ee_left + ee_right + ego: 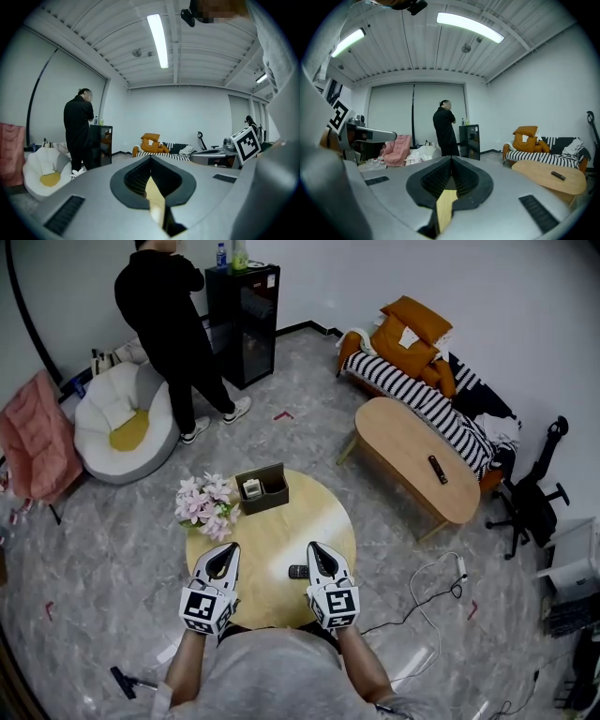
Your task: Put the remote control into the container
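1. A person in black (164,306) stood at 11 o'clock of the room beside a black cabinet (244,320). A white beanbag chair (117,418) sat at 9 o'clock of that person's feet.
2. The only print to be seen was the black-and-white square marker pattern on the cube of each claw. It carried no words.
3. Pink flowers (206,502) lay at 10 o'clock on the round wooden worktop (272,540).
4. The left claw (228,551) was held over the 8 o'clock edge of the round worktop. It lay near level and pointed toward 1 o'clock, with the bare forearm trailing back to the person's body. In the left claw view its jaws were together, with nothing between them.
5. The dark open container (272,500) stood at 12 o'clock on the round worktop, just beside the flowers. A small white item (251,488) lay inside it.
6. The remote control (298,571) lay flat on the round worktop at about 5 o'clock. It was well apart from the container and just to the left of the right claw.
7. The right claw (317,551) was held near level over the 4 o'clock edge and pointed toward 11 o'clock, side by side with the left one. Its jaws were closed on nothing.
8. At 2 o'clock of the room, an oval worktop (403,446) carried a second remote (438,469). Behind it stood a striped sofa (422,395) with orange cushions (408,334).
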`<state>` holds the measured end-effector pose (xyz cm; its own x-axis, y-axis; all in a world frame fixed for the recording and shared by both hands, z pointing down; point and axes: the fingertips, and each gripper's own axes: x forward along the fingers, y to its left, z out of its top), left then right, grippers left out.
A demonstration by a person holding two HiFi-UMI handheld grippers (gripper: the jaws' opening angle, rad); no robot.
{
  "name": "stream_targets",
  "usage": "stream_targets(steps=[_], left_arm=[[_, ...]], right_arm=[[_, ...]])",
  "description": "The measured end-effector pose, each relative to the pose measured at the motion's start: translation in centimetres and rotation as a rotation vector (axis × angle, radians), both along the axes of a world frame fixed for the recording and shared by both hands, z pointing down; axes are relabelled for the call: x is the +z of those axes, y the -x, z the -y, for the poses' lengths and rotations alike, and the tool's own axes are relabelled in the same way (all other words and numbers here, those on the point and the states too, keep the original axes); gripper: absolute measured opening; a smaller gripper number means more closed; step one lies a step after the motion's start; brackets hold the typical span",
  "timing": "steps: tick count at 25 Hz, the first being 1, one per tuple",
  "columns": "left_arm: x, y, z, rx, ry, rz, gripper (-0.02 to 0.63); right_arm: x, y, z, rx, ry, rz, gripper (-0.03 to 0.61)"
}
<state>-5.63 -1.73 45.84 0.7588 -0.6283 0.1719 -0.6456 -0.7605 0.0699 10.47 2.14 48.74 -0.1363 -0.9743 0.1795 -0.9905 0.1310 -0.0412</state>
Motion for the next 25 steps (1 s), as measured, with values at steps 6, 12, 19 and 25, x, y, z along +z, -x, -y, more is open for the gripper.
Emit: stream_targets(steps=[6, 12, 19, 25], left_arm=[[1.8, -0.6, -0.3, 0.021, 0.044, 0.024, 0.007], [5.0, -0.9, -0.5, 0.021, 0.112, 0.047, 0.007], [9.0, -0.7, -1.1, 0.011, 0.194, 0.093, 0.007], [11.8, -0.7, -1.6, -0.01, 0.25, 0.109, 0.008]], right_arm=[[3.9, -1.0, -1.2, -0.002, 0.092, -0.037, 0.009], [8.7, -1.8, -2.0, -0.039, 0.205, -0.086, 0.009], [11.6, -2.5, -2.7, -0.075, 0.277, -0.122, 0.009], [14.6, -2.3, -3.1, -0.113, 0.355, -0.13, 0.011]])
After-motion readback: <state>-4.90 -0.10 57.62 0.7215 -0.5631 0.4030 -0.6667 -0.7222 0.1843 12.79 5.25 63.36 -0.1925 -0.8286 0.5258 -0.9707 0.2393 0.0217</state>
